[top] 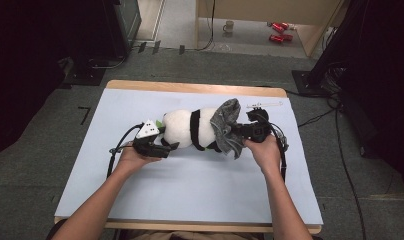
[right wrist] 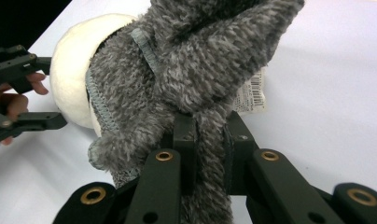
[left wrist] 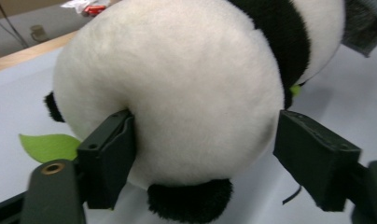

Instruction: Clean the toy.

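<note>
A black-and-white plush panda [top: 182, 127] lies on its side across the middle of the table. Over its right end sits a grey fleece cloth [top: 226, 122]. My left gripper [top: 169, 139] is at the panda's left end. In the left gripper view its jaws [left wrist: 205, 126] stand wide around the round white body [left wrist: 177, 84]: one pad rests against the fur, the other stands apart. My right gripper [top: 240, 131] is shut on a fold of the grey cloth [right wrist: 186, 60], which is pinched between the pads [right wrist: 209, 123]. Farther off, the panda [right wrist: 72, 70] sits between the left gripper's jaws.
The table is covered by a pale blue mat [top: 190, 185] with a wooden edge. A green felt leaf [left wrist: 49, 145] lies beside the panda. A white label [right wrist: 252, 93] hangs from the cloth. A thin white strip [top: 264, 105] lies behind the right gripper. A mug [top: 229, 26] and red cans [top: 279, 31] are on the floor beyond.
</note>
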`<state>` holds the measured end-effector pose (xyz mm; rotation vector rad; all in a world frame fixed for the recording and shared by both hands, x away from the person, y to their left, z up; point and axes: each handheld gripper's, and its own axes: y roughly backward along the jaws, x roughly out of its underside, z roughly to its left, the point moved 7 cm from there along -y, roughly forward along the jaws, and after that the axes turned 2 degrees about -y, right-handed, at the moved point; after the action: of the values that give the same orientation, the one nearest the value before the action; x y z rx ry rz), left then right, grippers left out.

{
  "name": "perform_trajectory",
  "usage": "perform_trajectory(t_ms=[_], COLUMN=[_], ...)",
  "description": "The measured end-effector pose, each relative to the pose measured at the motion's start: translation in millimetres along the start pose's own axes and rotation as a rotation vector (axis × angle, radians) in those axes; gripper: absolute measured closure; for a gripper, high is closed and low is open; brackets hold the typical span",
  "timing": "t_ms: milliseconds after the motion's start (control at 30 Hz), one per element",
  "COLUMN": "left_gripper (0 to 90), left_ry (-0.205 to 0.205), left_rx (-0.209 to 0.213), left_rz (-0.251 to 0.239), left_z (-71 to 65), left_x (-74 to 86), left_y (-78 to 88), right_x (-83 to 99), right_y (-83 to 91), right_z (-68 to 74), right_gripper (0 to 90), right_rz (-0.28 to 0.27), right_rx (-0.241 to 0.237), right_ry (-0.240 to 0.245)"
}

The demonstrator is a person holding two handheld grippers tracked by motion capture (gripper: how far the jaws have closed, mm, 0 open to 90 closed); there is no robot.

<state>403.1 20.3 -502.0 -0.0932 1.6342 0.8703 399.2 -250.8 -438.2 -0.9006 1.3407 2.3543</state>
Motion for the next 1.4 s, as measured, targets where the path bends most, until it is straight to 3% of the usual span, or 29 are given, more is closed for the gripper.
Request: perform_trajectory(t_ms=[200,267,367,533,600,800,933,1067,1167,1300,1400], left_gripper=[41.9,52.7,62.0,68.1,68.4,68.6,68.2,67.5,67.1,65.9,62.6], left_ry=[0.035,0.062,0.099,0.172,0.247,0.388,0.412,0.434,0.432,0.415,0.393], left_rx=[-0.032,-0.028,-0.018,0.043,0.085,0.171,0.171,0.163,0.158,0.138,0.121], left_rz=[0.006,0.028,0.079,0.131,0.15,0.168,0.19,0.172,0.163,0.147,0.152], left_z=[3.6,3.5,2.4,-4.6,-7.2,-10.6,-12.0,-8.5,-7.5,-6.5,-5.2], left_x=[0.1,-1.0,-5.8,-17.0,-22.1,-37.0,-36.5,-34.9,-34.5,-34.3,-31.6], left_y=[-3.6,-2.5,0.8,7.7,12.0,31.7,33.5,29.2,27.2,25.9,23.5], right_x=[-6.3,-8.9,-14.4,-25.5,-29.3,-37.2,-38.6,-34.2,-25.2,-13.0,-8.6], right_y=[-5.0,-4.3,1.5,15.2,19.7,26.8,28.6,22.2,2.7,-33.5,-48.7], right_z=[1.2,2.1,8.9,34.3,45.7,81.3,109.0,140.9,148.7,133.2,124.2], right_gripper=[79.0,79.0,79.2,79.5,79.5,79.6,79.6,79.6,79.6,79.8,79.9], right_rz=[-0.015,-0.023,-0.049,-0.082,-0.092,-0.102,-0.097,-0.078,-0.031,0.032,0.054], right_rx=[0.003,0.005,-0.011,-0.07,-0.096,-0.179,-0.242,-0.324,-0.284,-0.211,-0.157], right_ry=[-0.009,-0.012,-0.002,0.036,0.051,0.095,0.133,0.16,0.199,0.177,0.173])
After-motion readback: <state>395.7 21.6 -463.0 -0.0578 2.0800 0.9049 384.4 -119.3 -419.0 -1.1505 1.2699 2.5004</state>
